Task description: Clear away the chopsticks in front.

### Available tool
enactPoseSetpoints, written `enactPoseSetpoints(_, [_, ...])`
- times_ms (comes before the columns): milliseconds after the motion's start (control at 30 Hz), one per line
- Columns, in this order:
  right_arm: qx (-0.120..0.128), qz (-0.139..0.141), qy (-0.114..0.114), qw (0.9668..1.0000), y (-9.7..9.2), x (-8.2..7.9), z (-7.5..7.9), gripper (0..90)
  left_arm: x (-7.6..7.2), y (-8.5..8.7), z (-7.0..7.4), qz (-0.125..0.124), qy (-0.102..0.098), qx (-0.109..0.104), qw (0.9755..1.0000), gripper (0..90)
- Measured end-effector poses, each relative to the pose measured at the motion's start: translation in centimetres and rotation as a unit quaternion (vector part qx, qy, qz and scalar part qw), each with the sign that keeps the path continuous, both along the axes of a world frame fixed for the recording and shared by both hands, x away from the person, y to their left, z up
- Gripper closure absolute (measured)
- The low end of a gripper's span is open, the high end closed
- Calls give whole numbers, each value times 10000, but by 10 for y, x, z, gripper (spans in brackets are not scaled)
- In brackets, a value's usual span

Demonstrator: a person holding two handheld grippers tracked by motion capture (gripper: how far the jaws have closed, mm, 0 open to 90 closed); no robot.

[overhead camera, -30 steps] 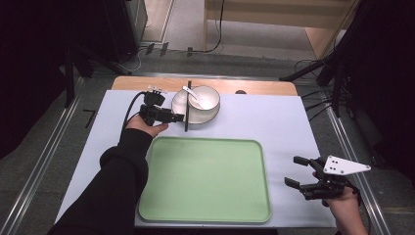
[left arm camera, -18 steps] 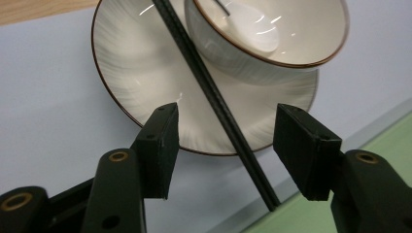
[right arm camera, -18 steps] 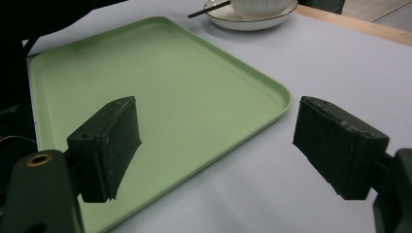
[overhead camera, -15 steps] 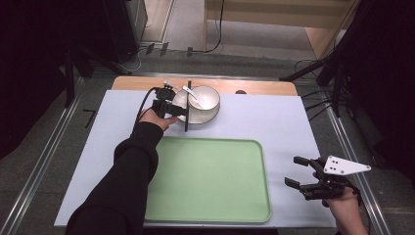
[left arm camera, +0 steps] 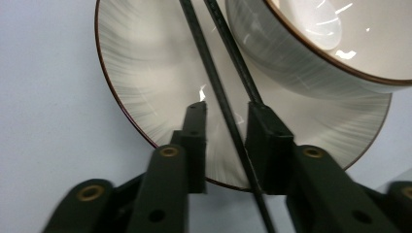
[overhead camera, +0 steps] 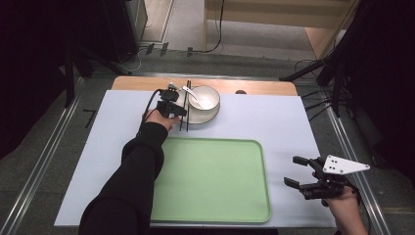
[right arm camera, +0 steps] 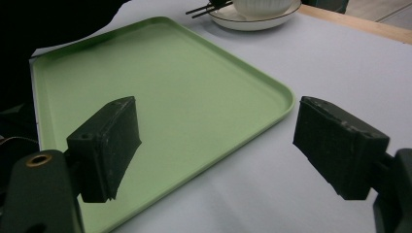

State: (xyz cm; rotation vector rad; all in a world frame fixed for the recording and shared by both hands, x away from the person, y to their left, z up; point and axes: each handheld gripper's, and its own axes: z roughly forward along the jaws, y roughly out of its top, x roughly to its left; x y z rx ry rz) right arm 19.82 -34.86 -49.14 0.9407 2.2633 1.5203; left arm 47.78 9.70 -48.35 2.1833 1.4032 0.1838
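Observation:
A pair of black chopsticks (overhead camera: 188, 105) lies across the left side of a white plate (overhead camera: 192, 119), which carries a white bowl (overhead camera: 205, 97) with a white spoon (overhead camera: 190, 91) in it. My left gripper (overhead camera: 179, 112) is down at the plate's left edge. In the left gripper view its jaws (left arm camera: 227, 114) straddle the chopsticks (left arm camera: 214, 77) over the plate (left arm camera: 141, 73), beside the bowl (left arm camera: 301, 53). The jaws have just been closing; one stick lies against the right jaw and a gap remains on the left. My right gripper (overhead camera: 293, 171) rests open near the table's front right, nothing between its jaws (right arm camera: 218, 141).
A large green tray (overhead camera: 210, 181) lies at the front middle of the pale mat, its near corner just ahead of the right gripper (right arm camera: 272, 97). A wooden strip (overhead camera: 264, 87) runs along the table's far edge. The person's dark sleeve (overhead camera: 132, 181) crosses the tray's left side.
The left hand has moved right and down to the plate's edge. Its jaws have narrowed around the chopsticks. The right hand has kept still.

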Motion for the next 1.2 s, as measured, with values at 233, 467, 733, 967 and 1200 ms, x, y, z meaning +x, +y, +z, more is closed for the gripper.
enactPoseSetpoints(233, [-34,18,4,10000,1,1,0,174,6,3,-3,494,193,-245,9983,853])
enactPoseSetpoints(467, [8,18,-9,10000,0,0,0,174,9,5,-3,647,355,-453,9962,860])
enactPoseSetpoints(733, [-4,41,-60,10000,0,0,0,174,6,21,16,750,311,-743,9939,862])
enactPoseSetpoints(967, [-49,47,-132,9999,1,-2,1,174,-3,48,31,739,362,-825,9932,862])
enactPoseSetpoints(1200, [-93,69,-149,9998,3,-3,3,174,-24,70,32,598,416,-892,9933,862])
